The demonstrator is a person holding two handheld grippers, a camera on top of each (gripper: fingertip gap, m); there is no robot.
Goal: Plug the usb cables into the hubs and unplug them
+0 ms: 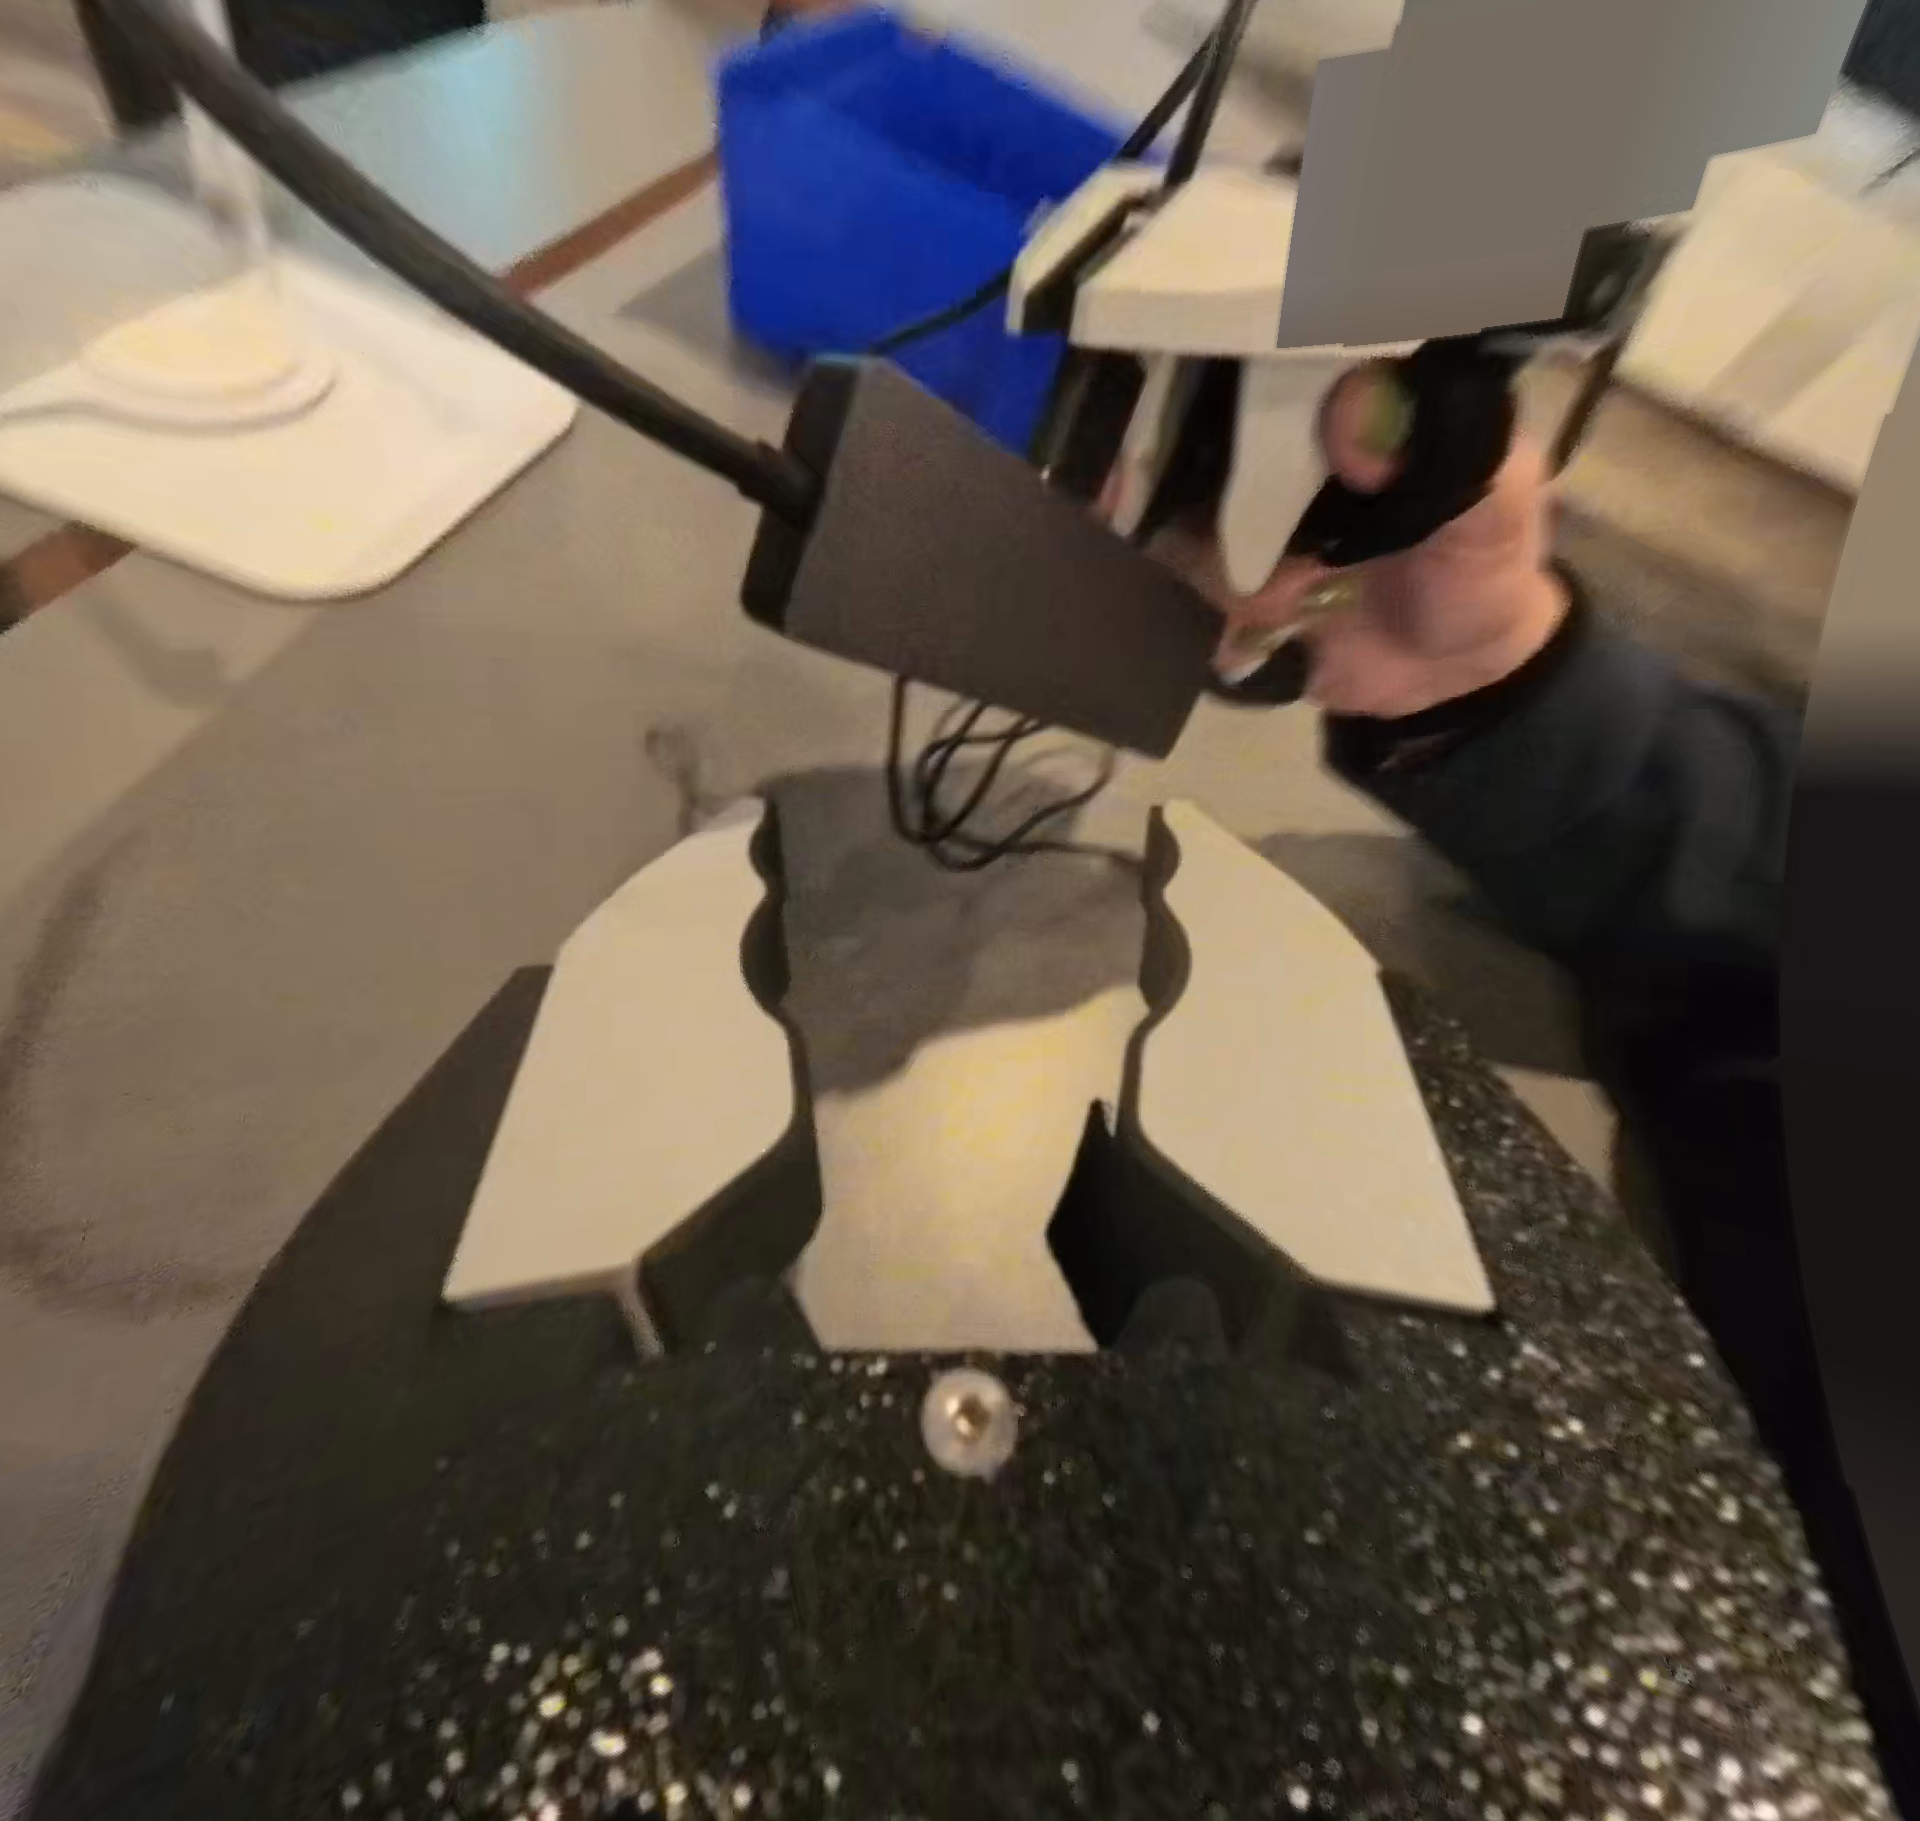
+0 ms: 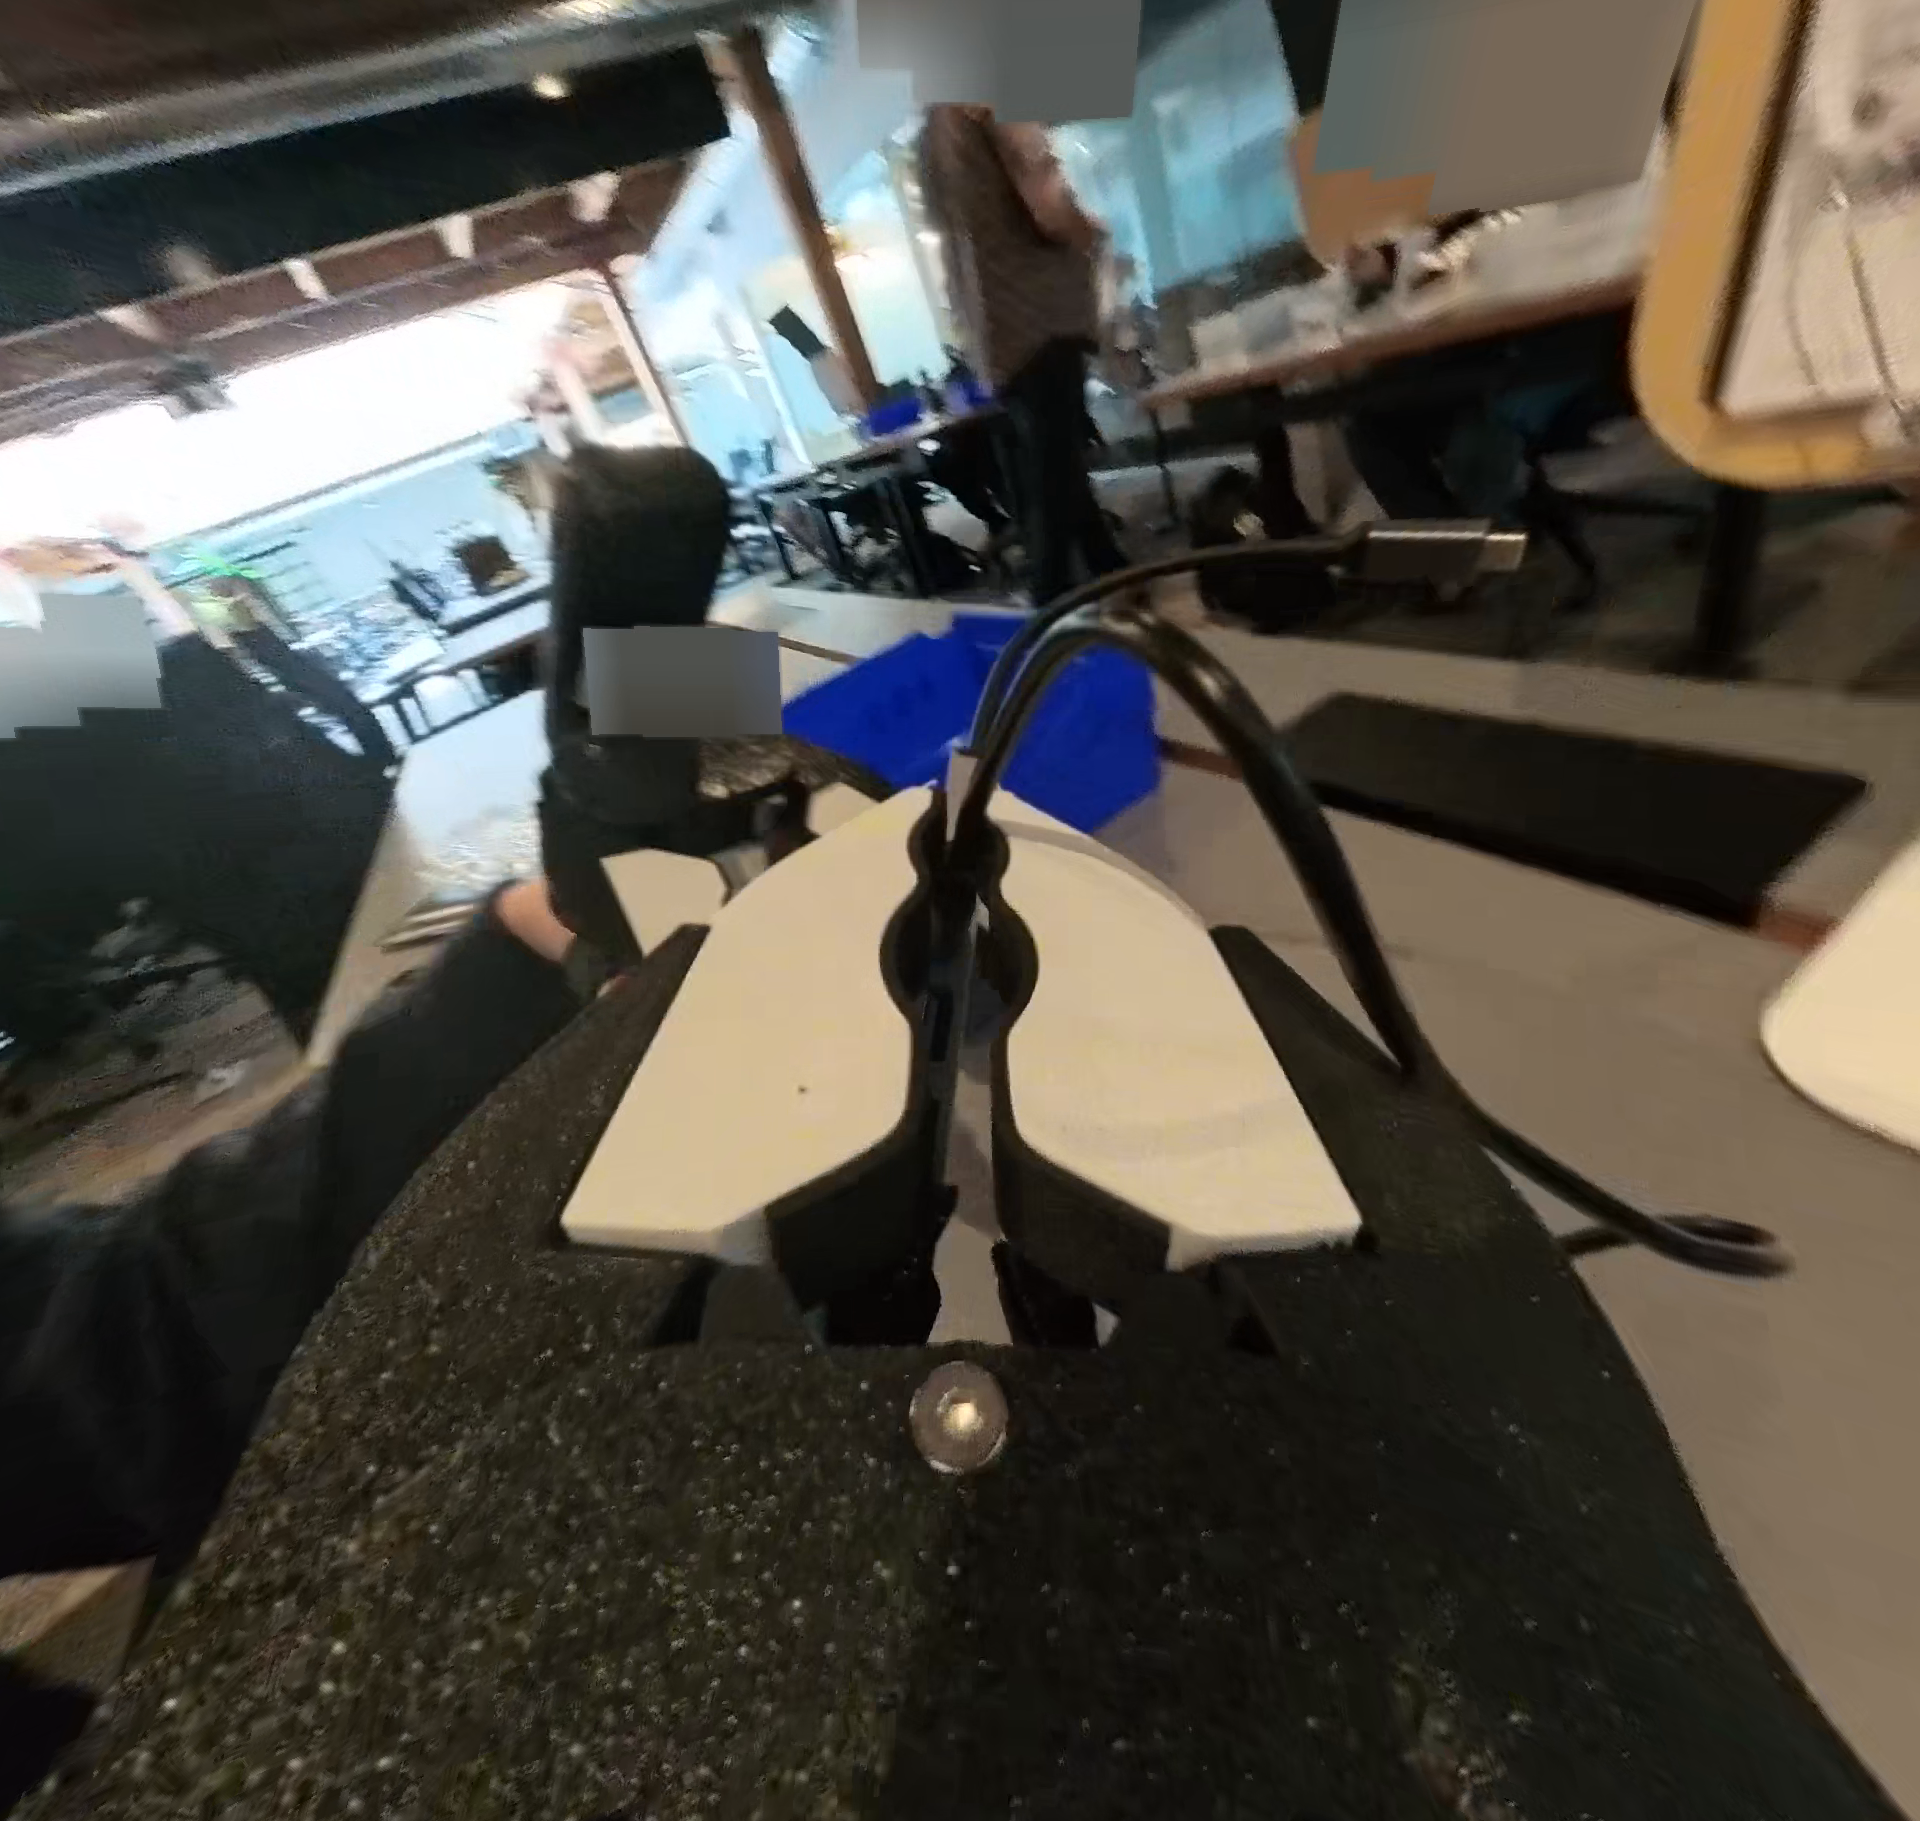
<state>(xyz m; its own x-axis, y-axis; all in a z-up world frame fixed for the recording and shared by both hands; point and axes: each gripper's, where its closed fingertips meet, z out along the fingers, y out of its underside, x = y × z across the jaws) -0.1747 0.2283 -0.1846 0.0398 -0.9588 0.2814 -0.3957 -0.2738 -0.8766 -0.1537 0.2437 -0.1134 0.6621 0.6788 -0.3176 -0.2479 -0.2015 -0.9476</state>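
A dark grey USB hub (image 1: 987, 566) hangs tilted above the grey table (image 1: 312, 836), with a thick black cable (image 1: 416, 233) leaving its left end. My right gripper (image 1: 1174, 400) holds the hub's right end. In the right wrist view this gripper (image 2: 951, 826) is shut on a thin dark slab (image 2: 948, 1044), apparently the hub edge-on. Black cables rise from between its tips. One ends in a loose grey USB plug (image 2: 1444, 550) in the air. My left gripper (image 1: 966, 826) is open and empty just below the hub. Thin black cables (image 1: 987, 795) dangle under the hub.
A blue bin (image 1: 883, 192) stands behind the hub and also shows in the right wrist view (image 2: 1039, 722). A white stand base (image 1: 260, 452) sits at the left. A black pad (image 2: 1558, 795) lies on the table. People stand in the background.
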